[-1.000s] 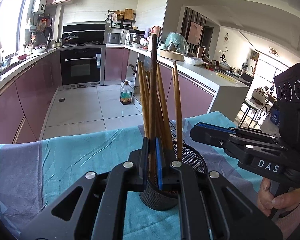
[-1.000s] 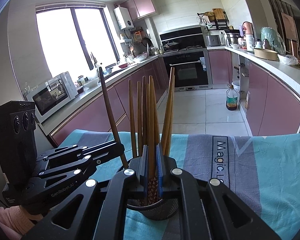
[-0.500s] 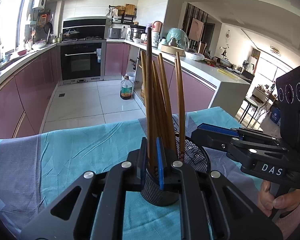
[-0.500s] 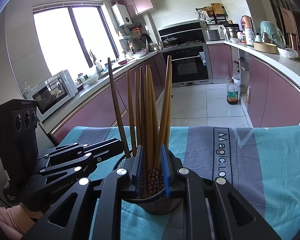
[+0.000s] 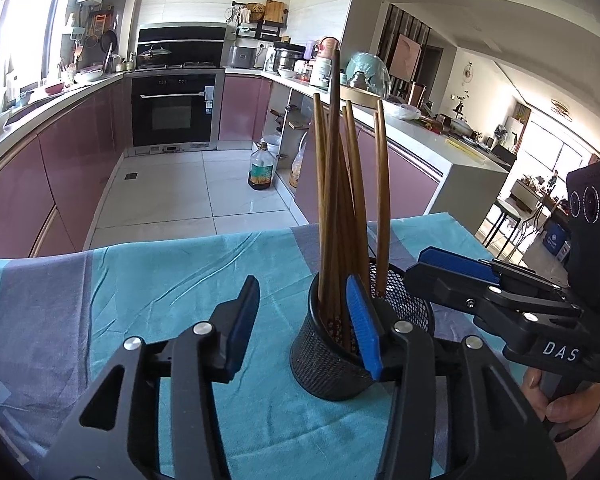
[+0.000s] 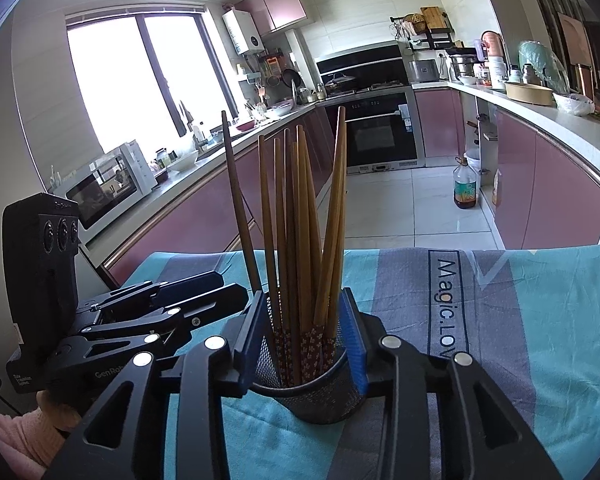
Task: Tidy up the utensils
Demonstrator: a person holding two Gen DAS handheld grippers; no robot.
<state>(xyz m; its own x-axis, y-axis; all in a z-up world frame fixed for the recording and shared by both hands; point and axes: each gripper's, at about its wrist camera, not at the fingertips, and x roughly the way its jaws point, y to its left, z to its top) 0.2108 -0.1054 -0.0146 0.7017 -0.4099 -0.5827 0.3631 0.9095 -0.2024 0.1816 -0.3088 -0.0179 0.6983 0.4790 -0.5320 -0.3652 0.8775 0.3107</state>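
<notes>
Wooden chopsticks (image 5: 332,216) in mesh cup (image 5: 324,364), both tongs just spreading, striped cloth (image 5: 140,280) beneath

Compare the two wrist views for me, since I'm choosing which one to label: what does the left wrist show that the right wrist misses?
Only the left wrist view shows the dining area past the counter and the right tongs from the side, beside the holder.

Only the right wrist view shows the window, the microwave and the "Magic" lettering on the cloth.

Both show the black mesh holder of wooden chopsticks on the teal cloth, the oven, and tongs whose jaws have just been opening, pressing no chopstick.
</notes>
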